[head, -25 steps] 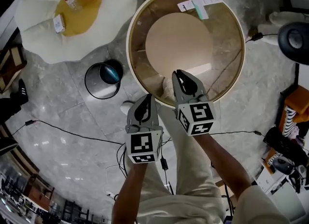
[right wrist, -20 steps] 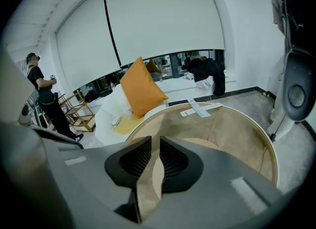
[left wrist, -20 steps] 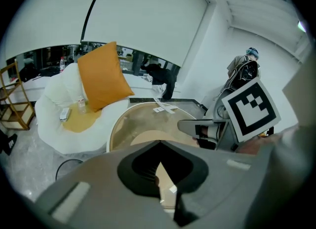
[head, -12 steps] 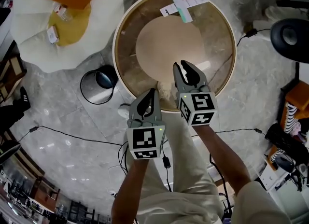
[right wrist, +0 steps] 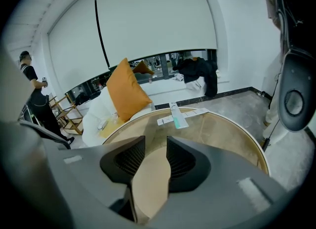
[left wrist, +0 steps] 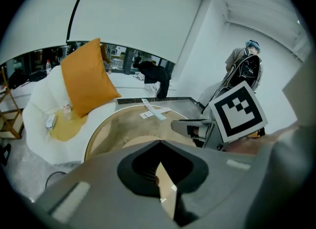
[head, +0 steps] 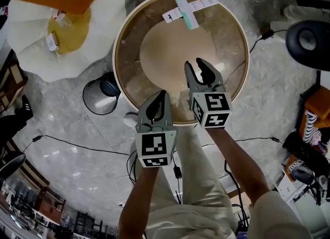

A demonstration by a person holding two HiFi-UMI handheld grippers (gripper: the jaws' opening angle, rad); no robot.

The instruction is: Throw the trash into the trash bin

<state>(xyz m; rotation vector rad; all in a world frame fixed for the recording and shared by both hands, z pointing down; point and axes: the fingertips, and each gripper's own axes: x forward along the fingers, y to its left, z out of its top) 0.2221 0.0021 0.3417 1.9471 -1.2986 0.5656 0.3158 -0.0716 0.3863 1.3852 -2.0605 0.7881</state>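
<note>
Paper strips (head: 183,10) — the trash, one of them pale green — are lying crossed at the far edge of the round glass-topped bench (head: 117,52), well apart from both tools; the wire trash bin (head: 100,95) is standing on the floor just beside the bench's left rim. The right tool (head: 196,67) is hovering over the bench's near part; its jaws have just been opening and are standing apart with nothing between them — likely readying to reach for the strips. The left tool (head: 161,98) is hanging by the near rim, jaws together and empty, probably idling. Only the head view is showing the bin plainly; the right gripper view is showing the strips lying flat ahead.
</note>
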